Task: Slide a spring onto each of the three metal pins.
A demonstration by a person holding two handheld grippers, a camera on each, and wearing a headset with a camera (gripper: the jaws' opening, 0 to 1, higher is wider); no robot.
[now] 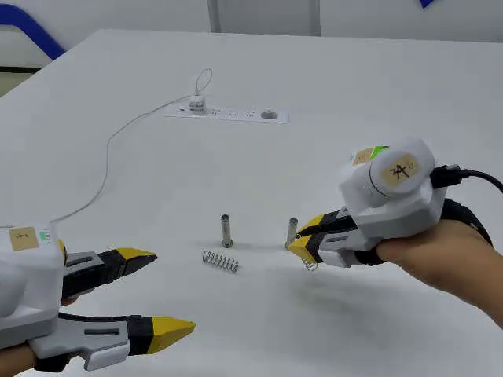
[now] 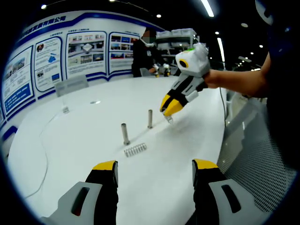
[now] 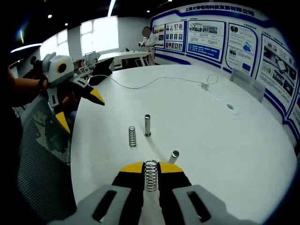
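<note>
The left gripper (image 1: 173,289) hangs nearest, its jaws spread wide over the white worktop (image 1: 354,94). The right gripper (image 1: 299,246) pinches a spring (image 3: 150,176) between its jaws just beside an upright pin (image 1: 292,232). A second spring (image 1: 220,261) lies flat near the other pin (image 1: 225,231).

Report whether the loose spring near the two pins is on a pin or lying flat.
Lying flat, off the pins: the small coiled metal spring rests on its side on the white table, beside one upright metal pin.
</note>
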